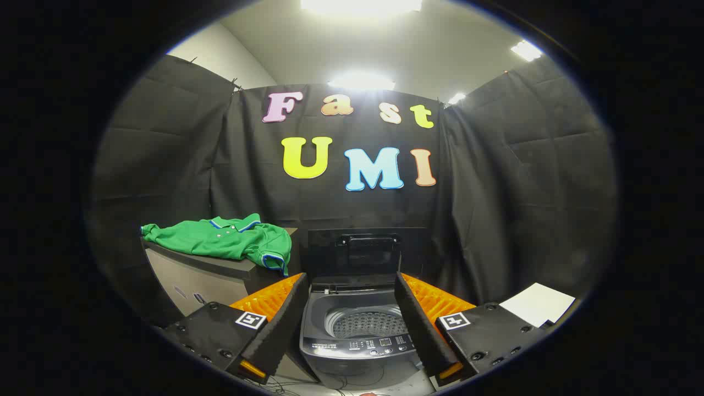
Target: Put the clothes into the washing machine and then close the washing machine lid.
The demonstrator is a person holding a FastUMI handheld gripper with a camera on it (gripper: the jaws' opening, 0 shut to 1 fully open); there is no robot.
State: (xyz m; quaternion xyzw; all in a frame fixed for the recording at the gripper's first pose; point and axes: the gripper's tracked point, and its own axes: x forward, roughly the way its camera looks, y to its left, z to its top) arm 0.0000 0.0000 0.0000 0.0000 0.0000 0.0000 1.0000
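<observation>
Currently: pre-grasp | gripper fingers spread, empty | green shirt on cabinet (beyond left finger) | washing machine lid raised | next: reach shirt, pinch fabric.

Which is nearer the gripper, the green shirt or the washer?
The washer, lid up, shows between the open gripper's fingers, just ahead. The shirt lies farther off, on a cabinet beside the washer.
</observation>
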